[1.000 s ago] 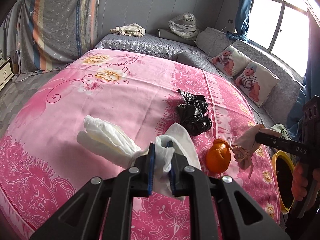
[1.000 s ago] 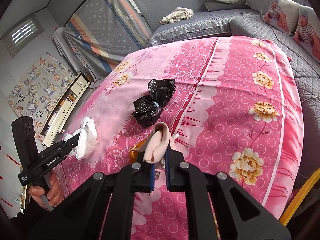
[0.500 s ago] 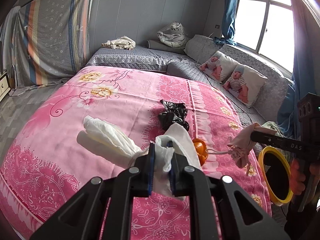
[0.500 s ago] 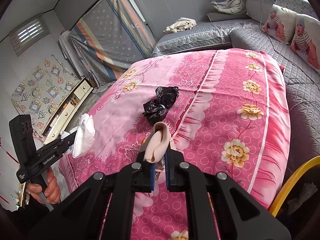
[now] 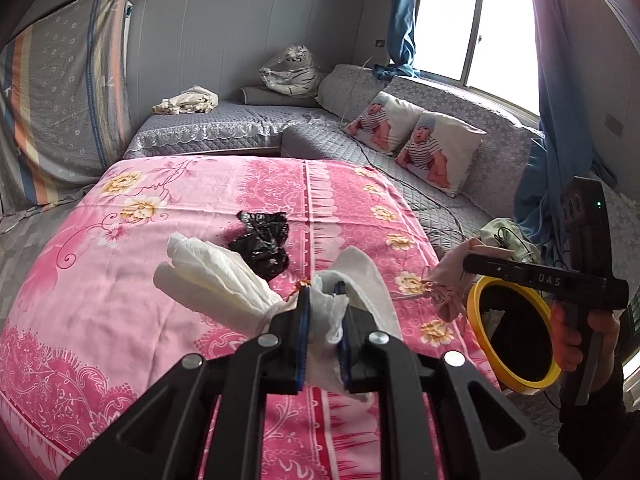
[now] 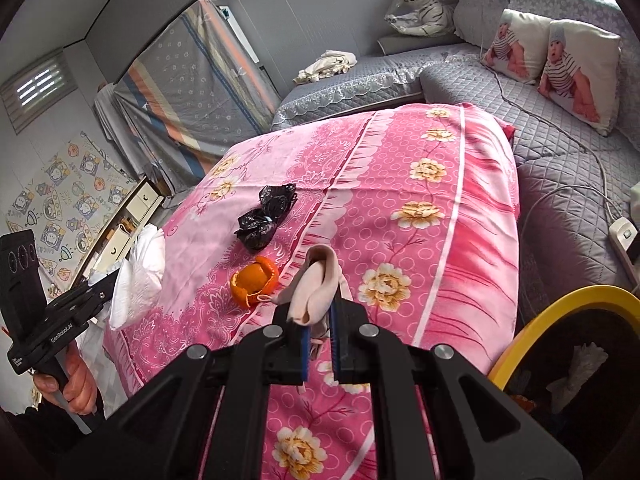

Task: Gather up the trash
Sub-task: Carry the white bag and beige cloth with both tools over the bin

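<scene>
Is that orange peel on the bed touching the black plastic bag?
Apart. The right wrist view shows the orange peel lying nearer than the black plastic bag, with pink bedspread visible between them.

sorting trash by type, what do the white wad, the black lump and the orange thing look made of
White wad, in the left gripper: probably soft tissue paper, matte, crumpled into soft folds.
Black lump on the pink bedspread: likely thin plastic film, glossy, with sharp shiny creases.
Orange thing: apparently citrus peel, a curled, hollow rind.

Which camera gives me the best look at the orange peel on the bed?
The right wrist view: the orange peel lies in full view on the pink sheet, just beyond the gripper. In the left wrist view only an orange sliver shows behind the held tissue.
</scene>
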A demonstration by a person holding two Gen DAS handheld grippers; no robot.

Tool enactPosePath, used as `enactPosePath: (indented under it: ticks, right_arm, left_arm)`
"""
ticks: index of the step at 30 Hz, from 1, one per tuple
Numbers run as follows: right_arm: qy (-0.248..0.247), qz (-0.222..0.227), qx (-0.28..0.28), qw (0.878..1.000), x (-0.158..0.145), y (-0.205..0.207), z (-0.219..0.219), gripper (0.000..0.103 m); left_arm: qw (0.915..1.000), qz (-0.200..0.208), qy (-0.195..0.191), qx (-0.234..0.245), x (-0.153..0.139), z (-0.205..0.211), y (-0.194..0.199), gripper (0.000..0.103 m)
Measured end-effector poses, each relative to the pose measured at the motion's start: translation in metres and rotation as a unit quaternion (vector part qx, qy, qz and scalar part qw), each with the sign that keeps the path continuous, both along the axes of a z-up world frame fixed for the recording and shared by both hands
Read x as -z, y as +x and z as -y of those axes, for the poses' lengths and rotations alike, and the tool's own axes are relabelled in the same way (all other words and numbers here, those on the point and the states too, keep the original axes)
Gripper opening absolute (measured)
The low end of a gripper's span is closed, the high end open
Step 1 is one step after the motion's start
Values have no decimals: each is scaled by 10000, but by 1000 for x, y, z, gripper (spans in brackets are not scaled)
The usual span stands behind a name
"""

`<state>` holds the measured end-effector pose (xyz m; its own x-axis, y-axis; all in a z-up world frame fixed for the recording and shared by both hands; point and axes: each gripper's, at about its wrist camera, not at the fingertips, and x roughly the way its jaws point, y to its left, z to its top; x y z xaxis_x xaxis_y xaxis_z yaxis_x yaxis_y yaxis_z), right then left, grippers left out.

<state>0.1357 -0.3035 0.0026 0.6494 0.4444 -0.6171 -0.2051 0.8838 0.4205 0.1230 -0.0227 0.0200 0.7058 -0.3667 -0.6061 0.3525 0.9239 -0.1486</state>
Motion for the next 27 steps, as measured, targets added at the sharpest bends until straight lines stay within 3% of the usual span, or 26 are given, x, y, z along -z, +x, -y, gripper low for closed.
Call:
enactPosePath:
  ticks: [11,27]
  right_arm:
    - [44,4,689,9976,7,-13,62,7]
    - [-247,50,1782,9837,11,-49,143,7]
  left_arm:
    - [9959,9,64,901,-2,79,-5,11]
    - [9812,50,135,1926,-4,172,-17,11]
